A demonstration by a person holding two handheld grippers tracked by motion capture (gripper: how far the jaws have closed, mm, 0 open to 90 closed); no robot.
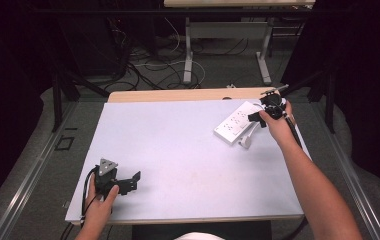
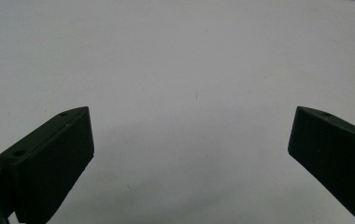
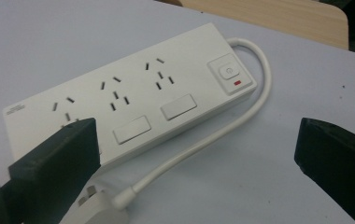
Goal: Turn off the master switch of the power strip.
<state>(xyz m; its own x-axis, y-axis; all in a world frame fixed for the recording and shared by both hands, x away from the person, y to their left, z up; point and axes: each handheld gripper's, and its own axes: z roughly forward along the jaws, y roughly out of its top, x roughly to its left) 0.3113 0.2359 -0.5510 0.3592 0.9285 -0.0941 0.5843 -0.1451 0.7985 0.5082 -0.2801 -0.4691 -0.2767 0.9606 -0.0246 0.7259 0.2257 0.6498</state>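
A white power strip (image 1: 235, 122) lies at the far right of the pale mat (image 1: 178, 150); its sockets, two covers and a switch with a red mark face up (image 3: 133, 98). Its white cable (image 3: 227, 135) loops round from the switch end to a white plug (image 3: 91, 210) lying beside the strip. My right gripper (image 1: 265, 112) hovers just right of the strip, open, jaws wide apart (image 3: 196, 123) with nothing pressed between them. Near the front left corner my left gripper (image 1: 130, 181) rests open over bare mat (image 2: 192, 111).
A wooden table edge (image 1: 178, 95) shows beyond the mat. Behind it are table legs (image 1: 189, 55) and loose floor cables (image 1: 148, 70). Dark curtains flank both sides.
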